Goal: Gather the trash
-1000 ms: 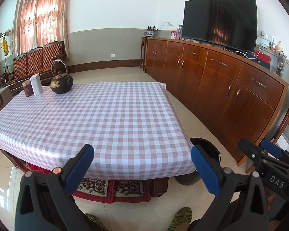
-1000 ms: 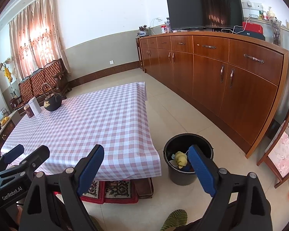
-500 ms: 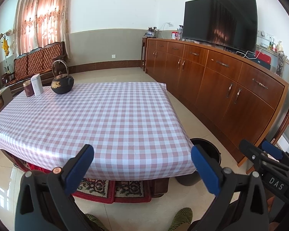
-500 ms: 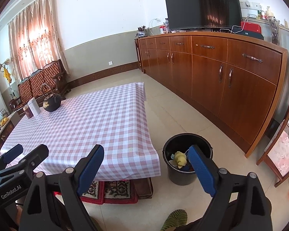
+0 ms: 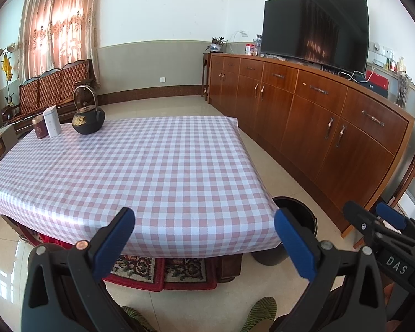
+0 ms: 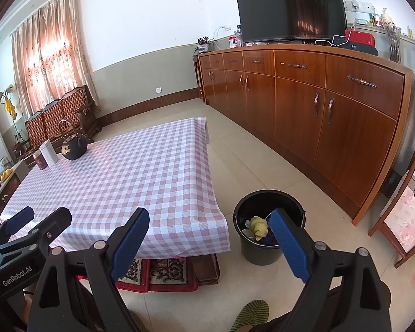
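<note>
Bright daylight floods in through the curtains [image 5: 58, 25] at far left, blown out to a pink-white glow. The floor [image 5: 2, 265] at near left catches window glare. The dark TV screen [image 6: 290, 5] mirrors the curtains' glow. A soft shadow lies under the table [image 5: 141, 166]. Both views are sharp, fisheye-bent, with the sideboard [image 6: 332, 110] curving and black vignette at the corners.
</note>
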Tool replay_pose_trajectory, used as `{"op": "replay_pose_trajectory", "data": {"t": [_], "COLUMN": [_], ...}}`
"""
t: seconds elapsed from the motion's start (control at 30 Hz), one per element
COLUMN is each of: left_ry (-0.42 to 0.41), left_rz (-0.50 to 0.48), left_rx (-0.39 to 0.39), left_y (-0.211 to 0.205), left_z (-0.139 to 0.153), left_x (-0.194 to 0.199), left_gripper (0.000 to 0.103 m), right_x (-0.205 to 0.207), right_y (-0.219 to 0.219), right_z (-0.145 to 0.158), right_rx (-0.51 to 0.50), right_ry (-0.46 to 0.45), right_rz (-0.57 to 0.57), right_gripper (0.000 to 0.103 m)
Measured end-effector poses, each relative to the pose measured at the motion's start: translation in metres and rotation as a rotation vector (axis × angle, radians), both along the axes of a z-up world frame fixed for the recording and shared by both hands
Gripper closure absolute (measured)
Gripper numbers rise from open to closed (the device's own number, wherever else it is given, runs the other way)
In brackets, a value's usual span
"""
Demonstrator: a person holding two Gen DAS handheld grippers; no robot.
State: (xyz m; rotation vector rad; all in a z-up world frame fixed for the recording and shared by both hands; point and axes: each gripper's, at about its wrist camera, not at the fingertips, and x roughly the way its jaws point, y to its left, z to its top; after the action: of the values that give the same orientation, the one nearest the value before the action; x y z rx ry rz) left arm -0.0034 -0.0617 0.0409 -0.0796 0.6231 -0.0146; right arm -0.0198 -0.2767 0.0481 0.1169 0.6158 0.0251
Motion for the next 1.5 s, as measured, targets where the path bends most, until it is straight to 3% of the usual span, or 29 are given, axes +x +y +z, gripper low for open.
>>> {"op": "replay_pose_trajectory", "data": {"t": [1.1, 1.5], "left_ry": [0.04, -0.016], "left_rz": [-0.019, -0.097], "left_rx": [-0.002, -0.011], "left_y": [-0.006, -0.02], "left_z": [-0.01, -0.004], "left_x": [0.005, 0.001], "left_gripper": [0.002, 0.002], "right_x": [-0.002, 0.0], "right_y": [0.001, -0.008], "right_z": [-0.003, -0.007], "right_rx": [0.01, 0.011], "right_ry": [0.006, 0.006], "right_rz": [0.003, -0.023], "right_gripper": [0.012, 0.012]}}
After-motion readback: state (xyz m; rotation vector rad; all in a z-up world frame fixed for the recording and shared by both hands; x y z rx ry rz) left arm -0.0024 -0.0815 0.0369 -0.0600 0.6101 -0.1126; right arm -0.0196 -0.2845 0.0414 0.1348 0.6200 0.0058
